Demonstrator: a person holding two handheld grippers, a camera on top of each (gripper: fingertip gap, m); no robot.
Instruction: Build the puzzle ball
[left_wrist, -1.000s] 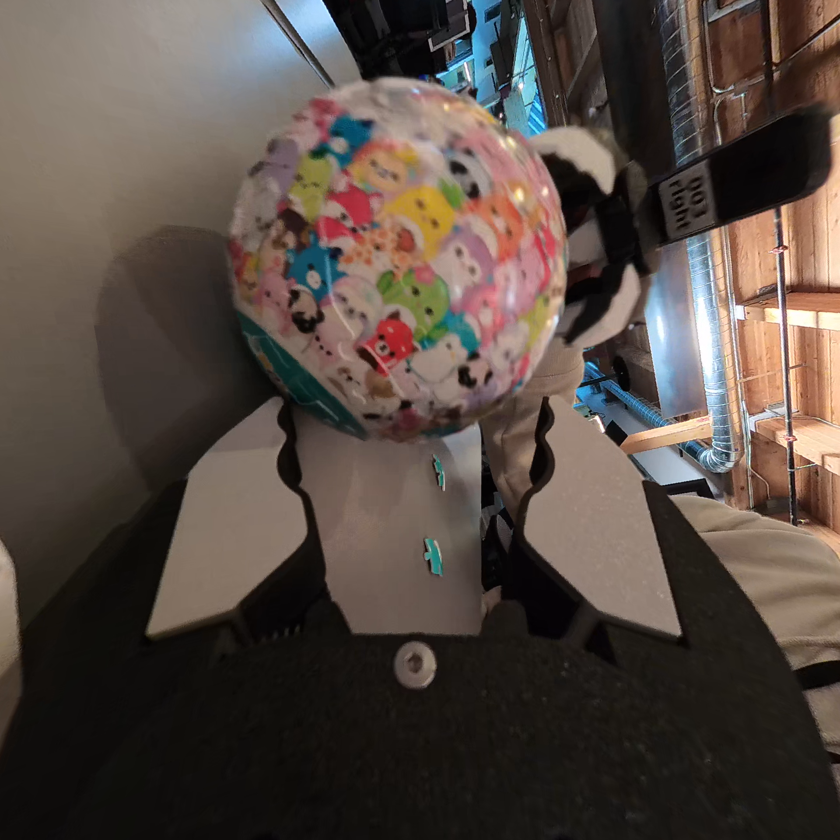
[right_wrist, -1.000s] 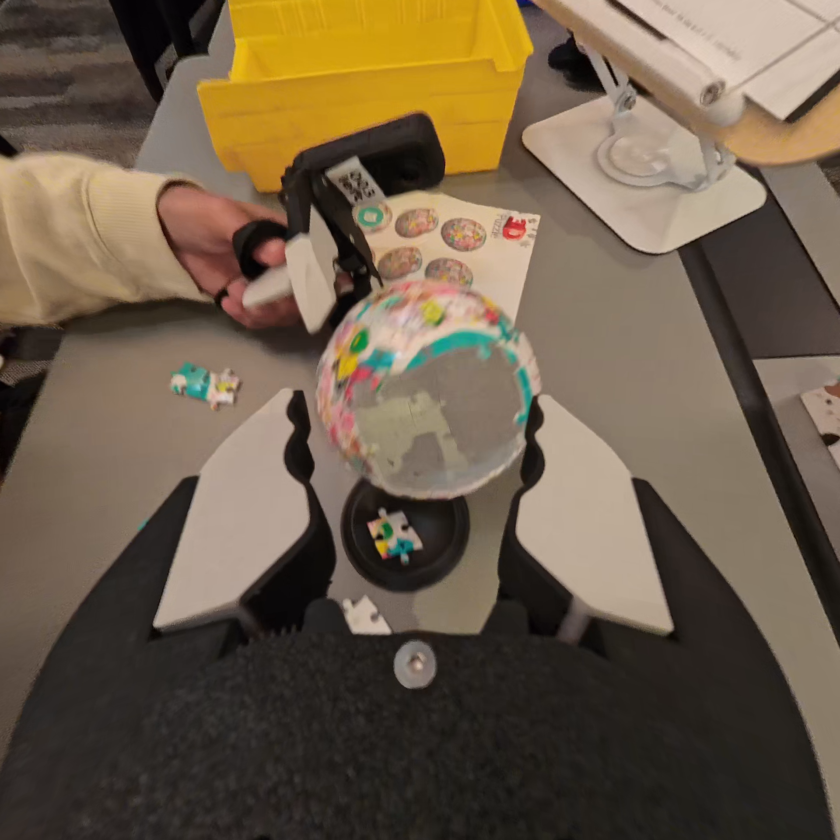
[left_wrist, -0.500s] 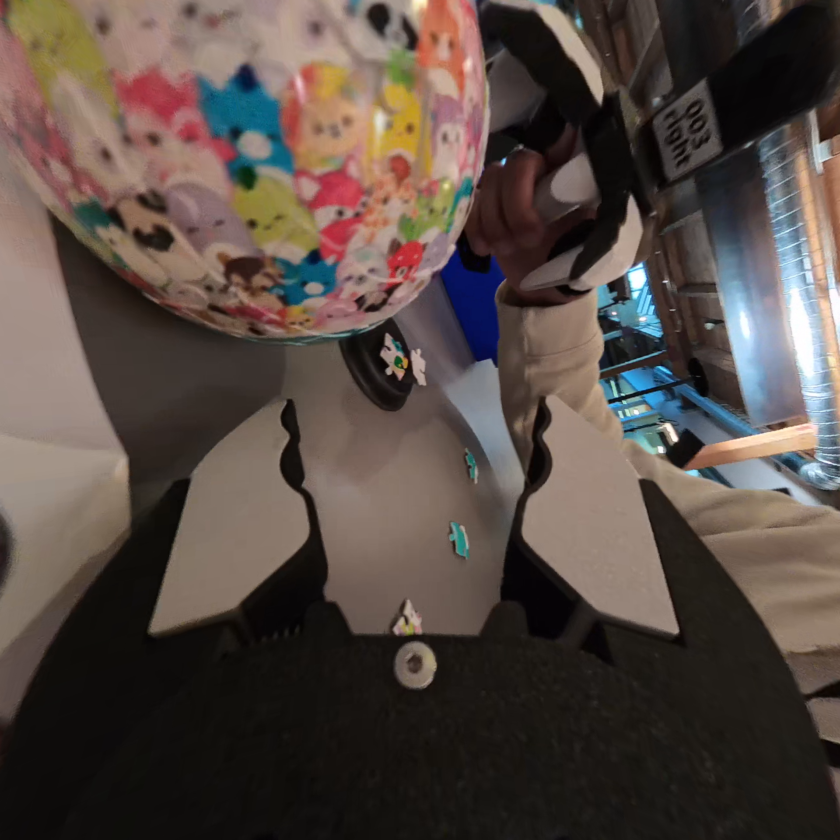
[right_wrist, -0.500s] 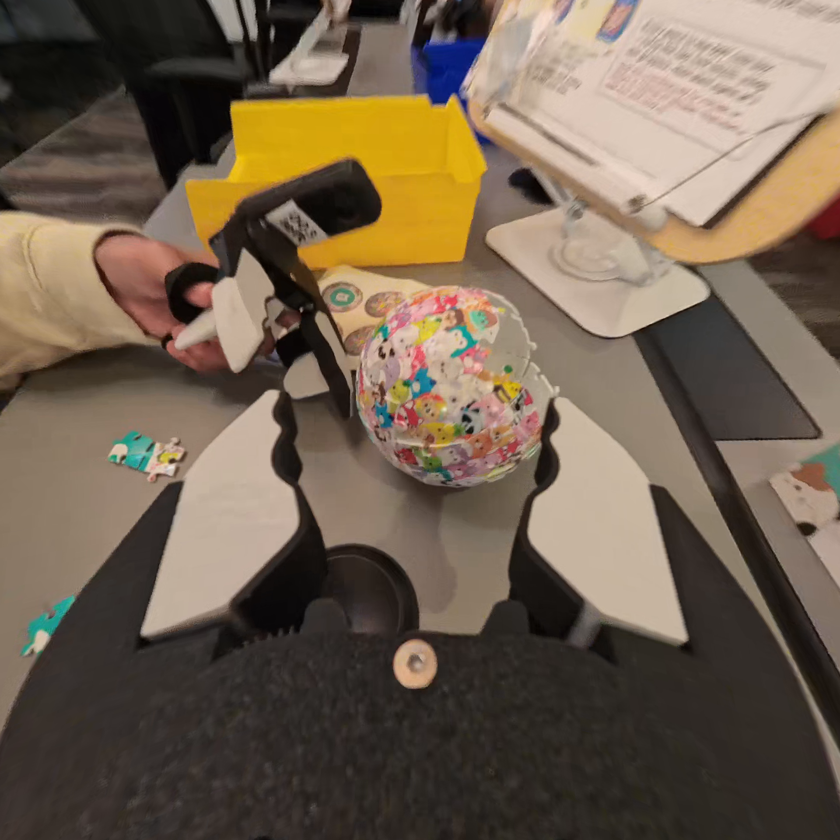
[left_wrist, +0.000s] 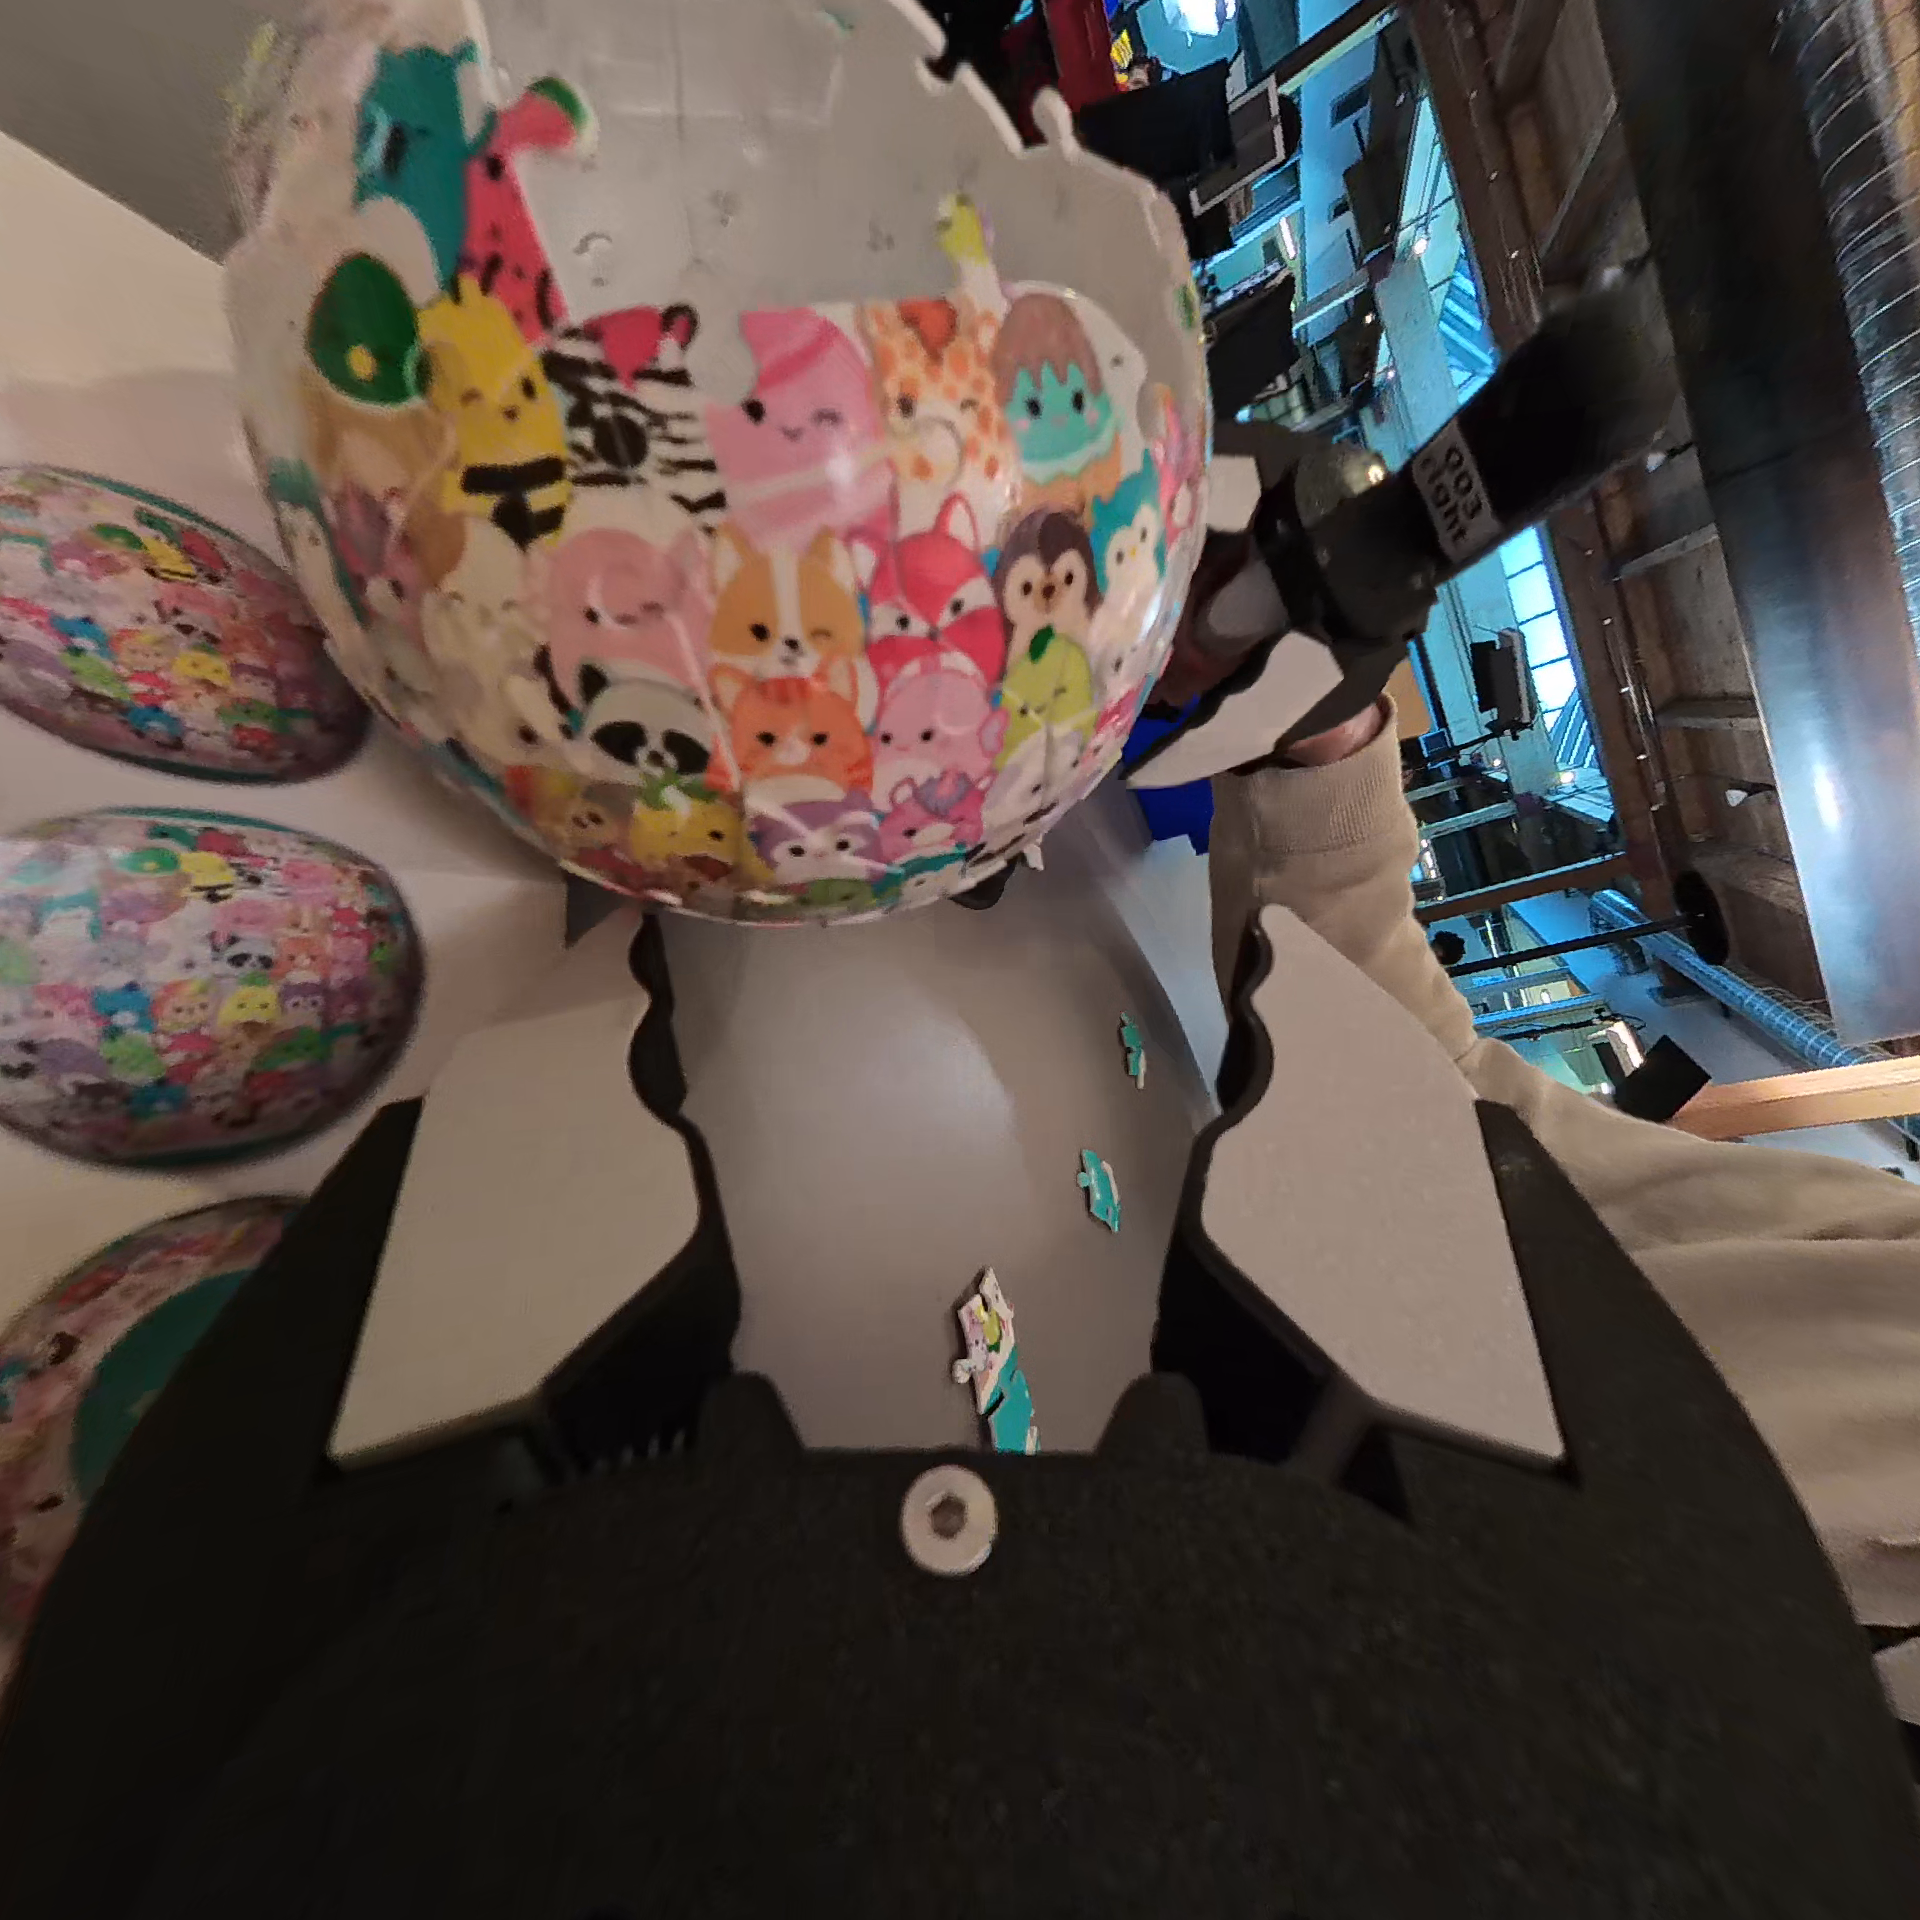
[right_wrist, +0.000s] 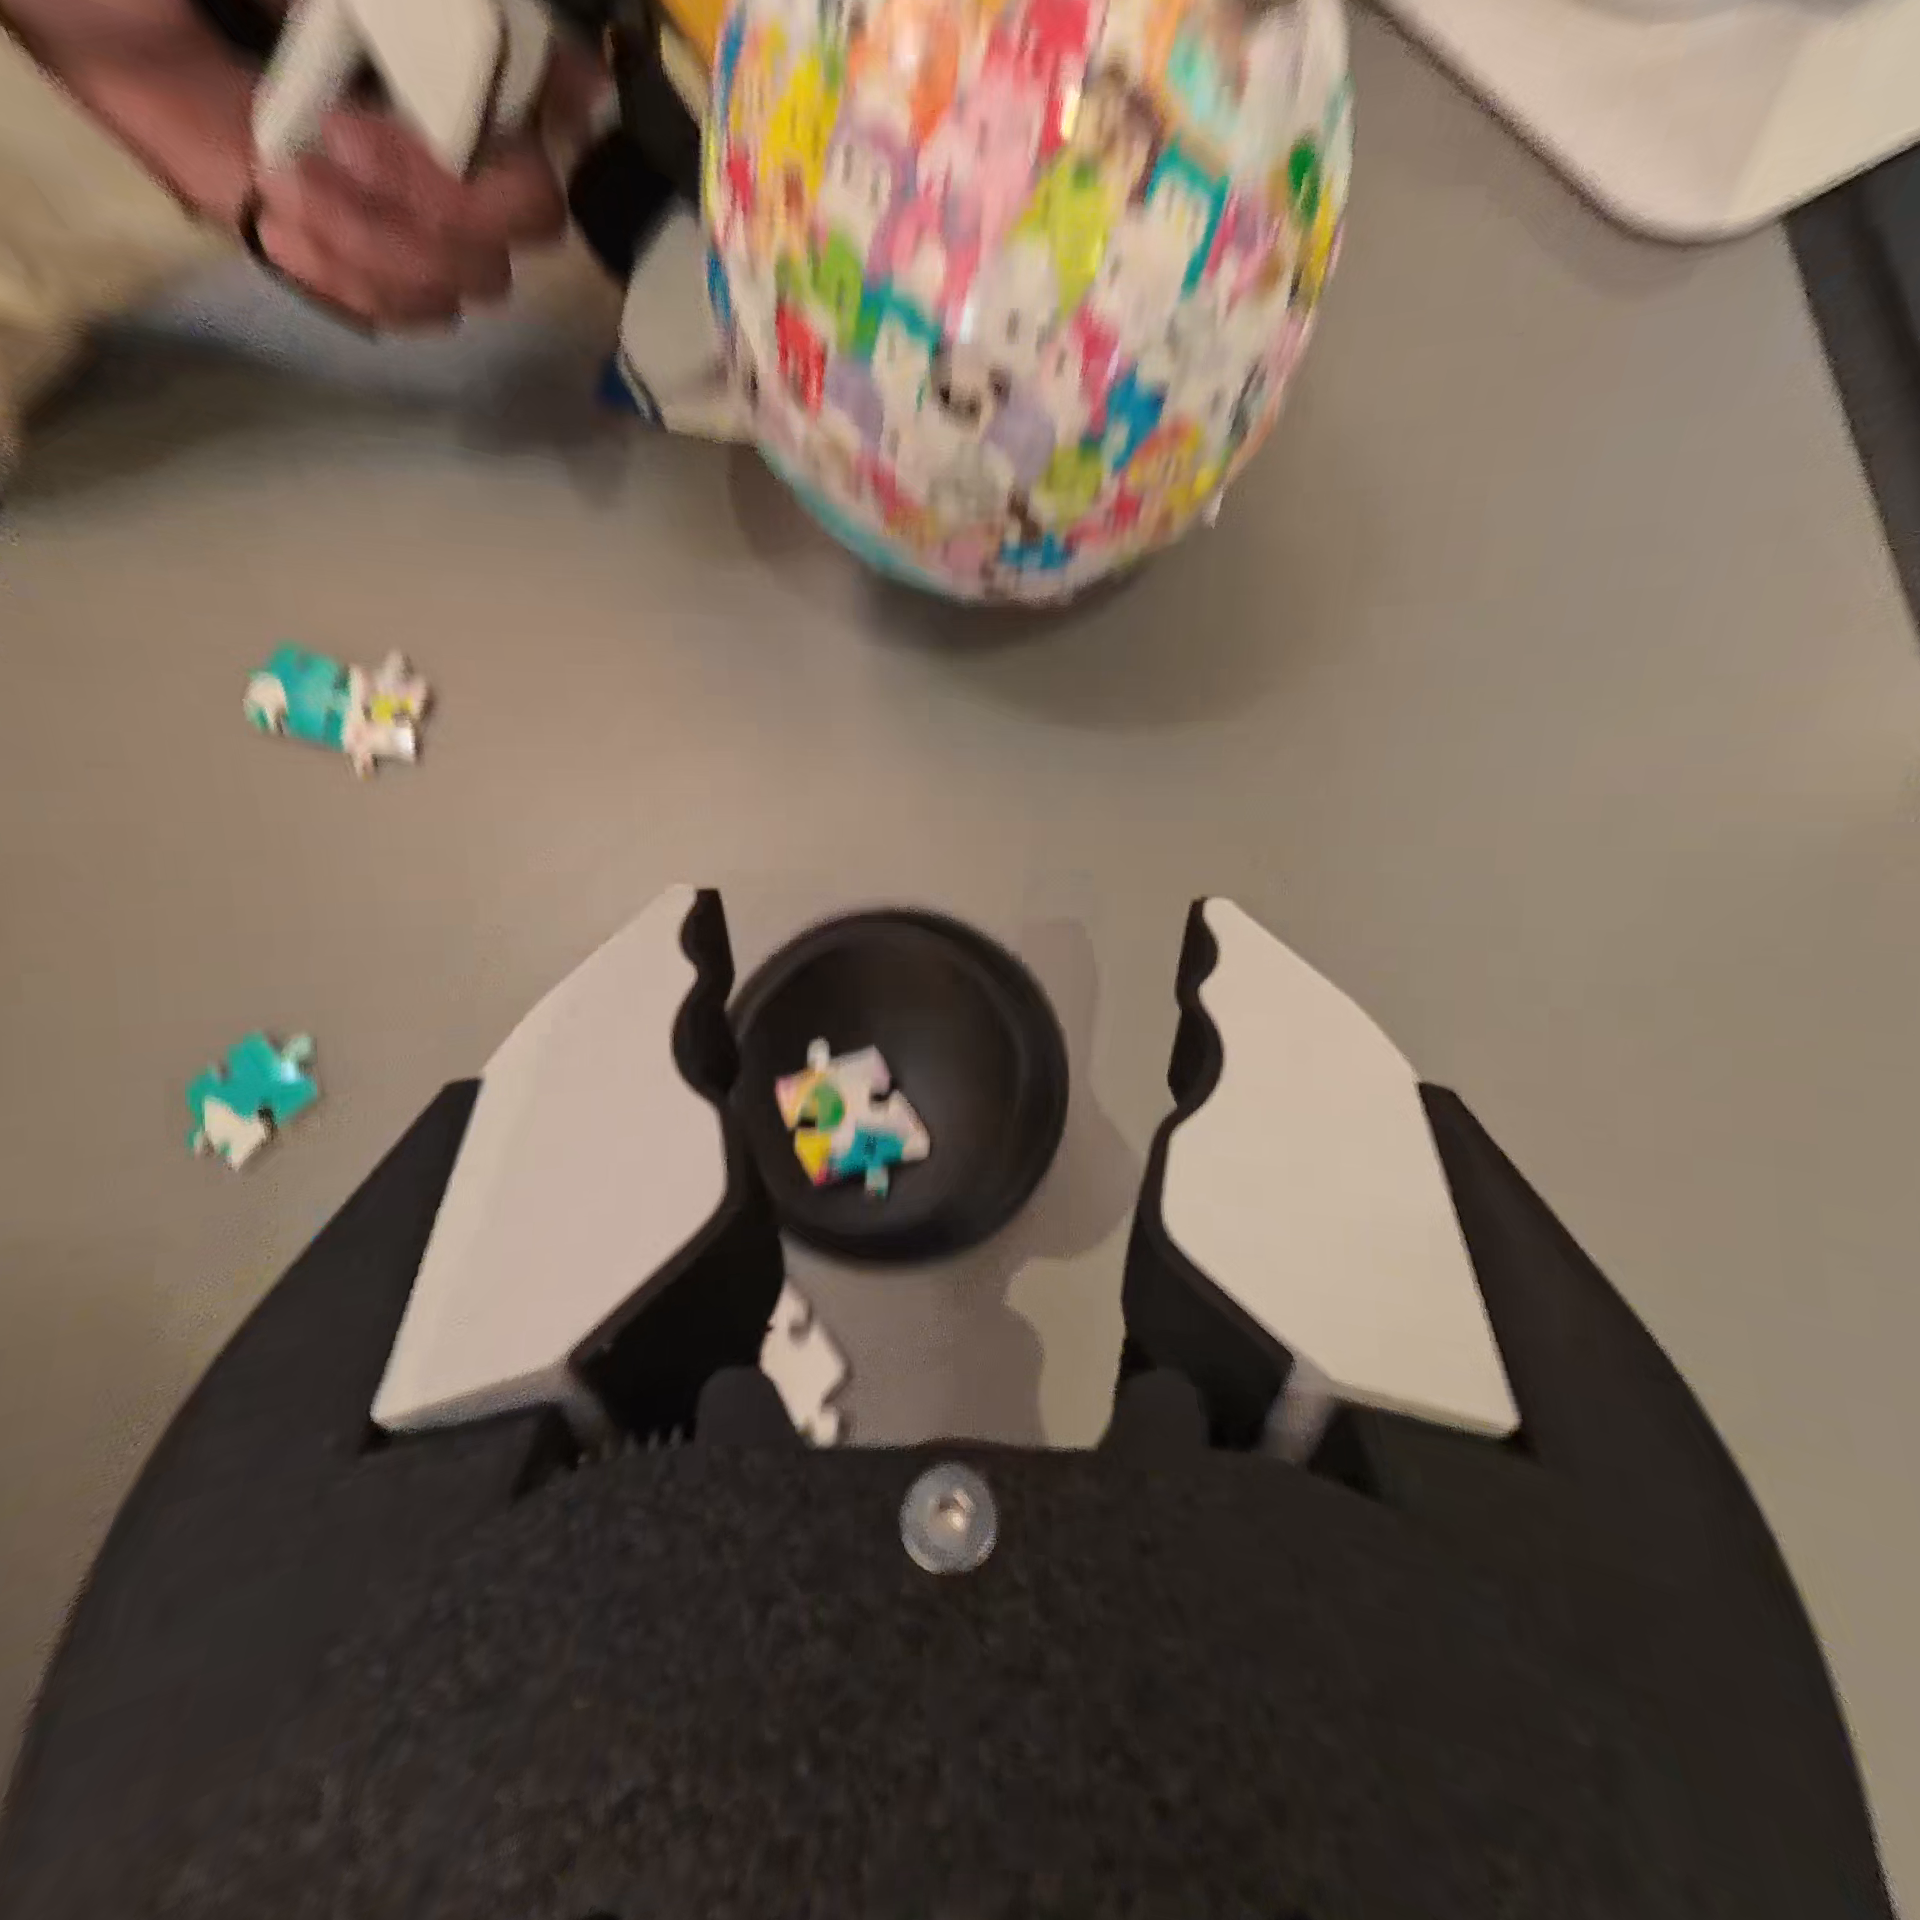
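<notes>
Both tongs are sitting wide open and gripping nothing: the left gripper (left_wrist: 945, 997) is framing bare grey table (left_wrist: 862, 1164), and the right gripper (right_wrist: 951, 987) is spreading its fingers either side of a small black dish (right_wrist: 987, 997) that is holding one loose puzzle piece (right_wrist: 852, 1117). A white piece (right_wrist: 805, 1371) is peeking out beside the right gripper's left finger, partly hidden by it. Just beyond the left gripper's tips, the puzzle ball (left_wrist: 727, 582) is resting on the table with its jagged, unfinished rim facing up, its top cut off by the frame. In the right wrist view the ball is blurring badly, its pictures hard to read. Loose pieces (right_wrist: 338, 707) are lying apart on the table to the left, and a printed sheet (left_wrist: 187, 977) is showing ball pictures, partly cut off.
</notes>
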